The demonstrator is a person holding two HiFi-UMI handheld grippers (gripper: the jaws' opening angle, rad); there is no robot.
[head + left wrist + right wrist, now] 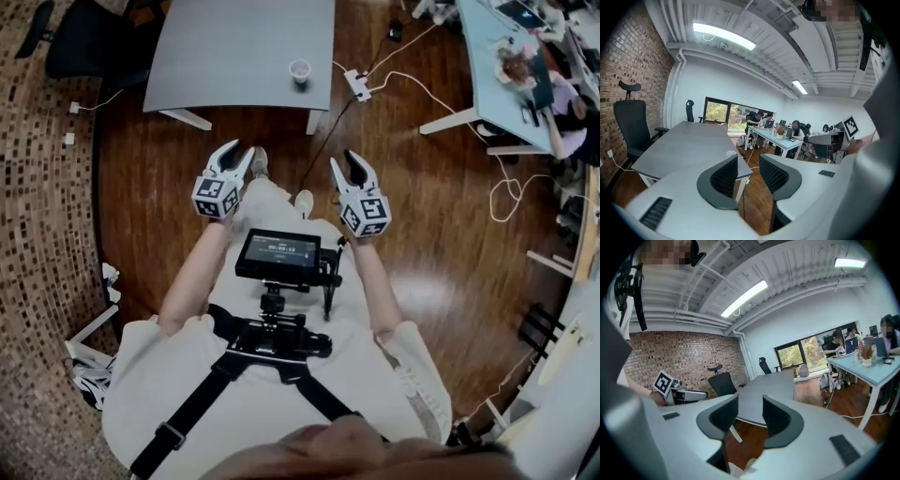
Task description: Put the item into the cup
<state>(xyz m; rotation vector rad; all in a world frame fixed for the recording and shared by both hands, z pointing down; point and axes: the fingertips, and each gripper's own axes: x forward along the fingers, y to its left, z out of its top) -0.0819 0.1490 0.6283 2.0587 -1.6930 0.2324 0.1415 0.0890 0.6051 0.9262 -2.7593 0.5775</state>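
Note:
A white cup (pixel 299 71) stands near the front right corner of a grey table (pixel 234 56) at the top of the head view. In the left gripper view its rim (pixel 732 153) peeks from behind the left jaw. My left gripper (pixel 238 150) and right gripper (pixel 345 159) hang side by side over the wooden floor, short of the table, both pointing toward it. Both are open with nothing between the jaws, as the left gripper (pixel 748 164) and right gripper (pixel 750 411) show in their own views. No loose item shows in any view.
A white power strip (pixel 357 82) and cables lie on the floor right of the table. A black office chair (pixel 80 37) stands at the table's left. A light blue desk (pixel 497 70) with people is at the far right. A small screen (pixel 277 255) sits on the chest rig.

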